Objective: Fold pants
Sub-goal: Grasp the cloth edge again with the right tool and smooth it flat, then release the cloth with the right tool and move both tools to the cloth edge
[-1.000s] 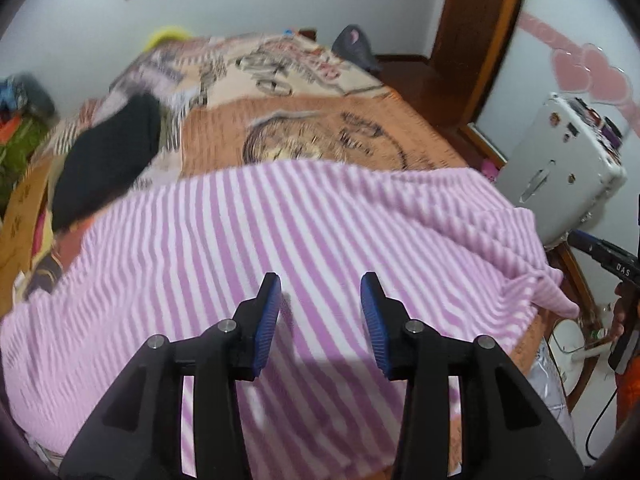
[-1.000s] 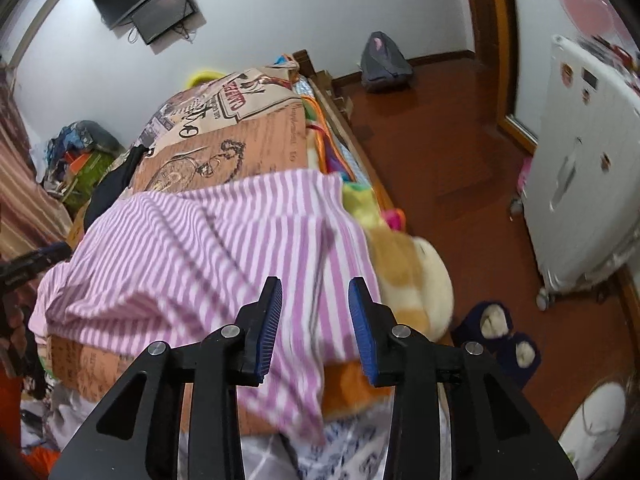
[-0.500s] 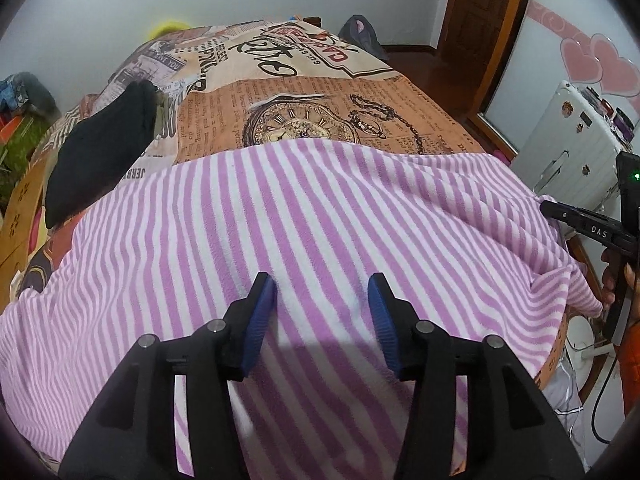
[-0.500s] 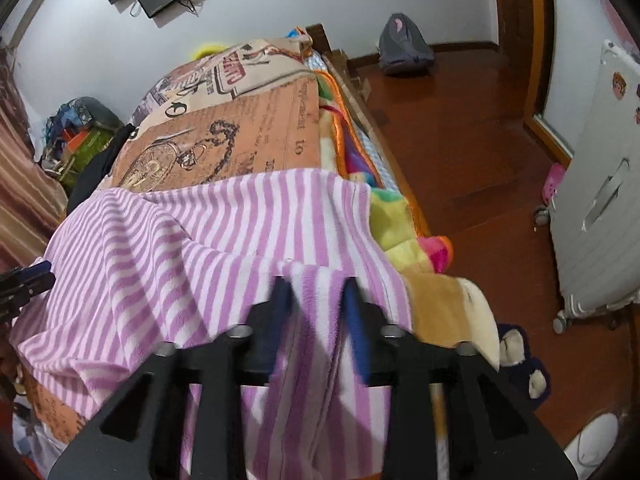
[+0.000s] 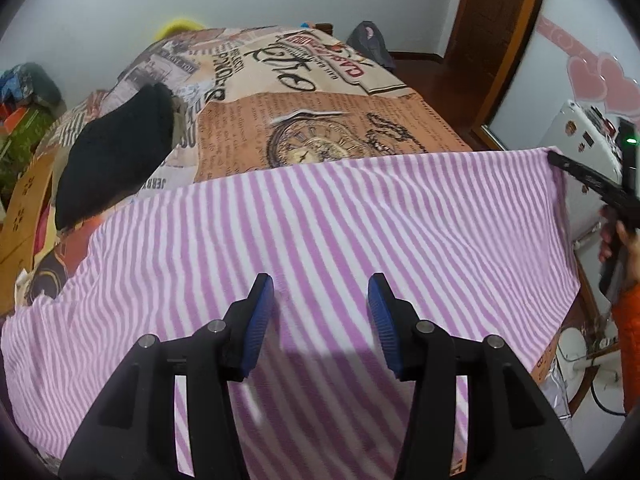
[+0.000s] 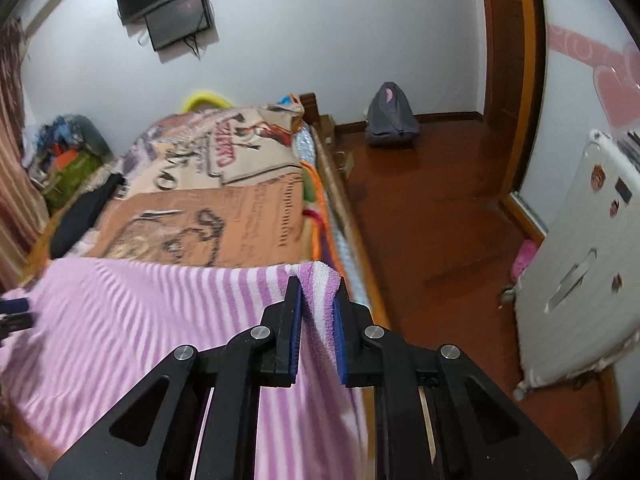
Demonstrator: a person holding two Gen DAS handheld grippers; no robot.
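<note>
Right gripper (image 6: 317,300) fingers closing, pinching the pants (image 5: 320,216) corner at the bed (image 5: 320,120) edge; probably pull taut. Left gripper (image 5: 320,312) fingers spread.

On the printed bedspread (image 5: 320,120) you can read a few words, upside down from your left gripper's view: "JERRY" at its left edge beside the dark garment (image 5: 116,152), a large scripted "Re…" above the pocket-watch print, and red lettering starting "CAS…" near the far end. From your right wrist view the same red lettering shows on the bedspread (image 6: 224,152) but is too blurred to read. The small newsprint text is illegible.
</note>
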